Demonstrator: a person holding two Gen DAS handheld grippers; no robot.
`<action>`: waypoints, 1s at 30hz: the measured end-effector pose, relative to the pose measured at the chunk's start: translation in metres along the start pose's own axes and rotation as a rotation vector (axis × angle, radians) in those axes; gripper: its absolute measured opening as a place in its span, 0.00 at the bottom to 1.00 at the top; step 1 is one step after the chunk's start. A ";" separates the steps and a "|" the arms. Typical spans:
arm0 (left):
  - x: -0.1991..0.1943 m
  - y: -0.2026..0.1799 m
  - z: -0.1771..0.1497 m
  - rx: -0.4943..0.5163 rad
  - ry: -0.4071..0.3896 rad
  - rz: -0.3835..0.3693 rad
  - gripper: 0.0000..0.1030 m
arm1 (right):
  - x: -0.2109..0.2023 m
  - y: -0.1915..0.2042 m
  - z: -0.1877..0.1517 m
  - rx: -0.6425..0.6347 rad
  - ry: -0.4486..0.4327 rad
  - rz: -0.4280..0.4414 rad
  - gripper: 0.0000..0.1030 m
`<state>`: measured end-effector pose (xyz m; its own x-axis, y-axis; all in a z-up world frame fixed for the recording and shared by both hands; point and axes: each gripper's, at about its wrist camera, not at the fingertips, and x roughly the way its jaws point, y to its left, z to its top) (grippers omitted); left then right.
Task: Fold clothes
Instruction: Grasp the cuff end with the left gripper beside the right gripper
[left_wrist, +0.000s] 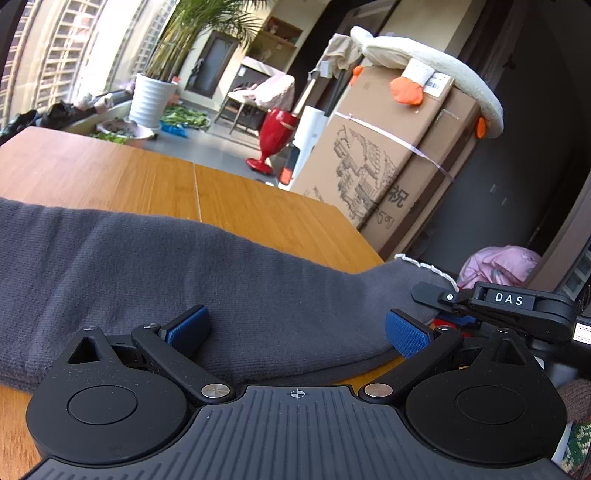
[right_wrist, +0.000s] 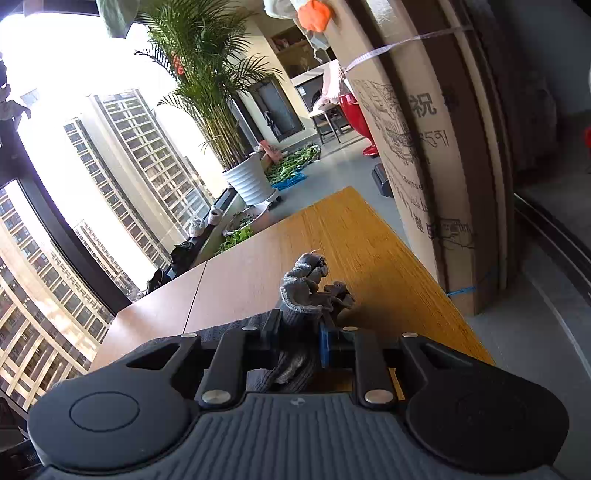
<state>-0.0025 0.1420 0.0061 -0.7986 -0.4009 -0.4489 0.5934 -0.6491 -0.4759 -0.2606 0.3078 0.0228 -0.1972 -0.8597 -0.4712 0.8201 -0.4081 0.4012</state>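
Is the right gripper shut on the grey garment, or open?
Shut on it. In the right wrist view the right gripper has its jaws drawn together, with a bunched wad of the grey garment sticking out between them above the wooden table.

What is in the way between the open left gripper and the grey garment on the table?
Nothing visible. The left gripper is open with the grey garment lying directly between and ahead of its fingers on the wooden table. The right gripper is shut on a bunched part of the fabric.
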 end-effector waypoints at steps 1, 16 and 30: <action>-0.001 0.005 0.000 -0.030 -0.005 -0.024 1.00 | -0.001 0.012 -0.001 -0.070 -0.008 -0.001 0.18; 0.015 -0.029 0.054 0.016 0.094 -0.211 0.46 | 0.005 0.093 -0.040 -0.603 0.030 -0.031 0.20; 0.081 -0.018 0.046 -0.146 0.272 -0.242 0.36 | -0.014 0.083 -0.030 -0.621 0.043 0.054 0.25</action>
<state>-0.0821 0.0917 0.0127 -0.8731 -0.0484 -0.4851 0.4146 -0.5972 -0.6866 -0.1738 0.2952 0.0389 -0.1359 -0.8556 -0.4995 0.9900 -0.0987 -0.1004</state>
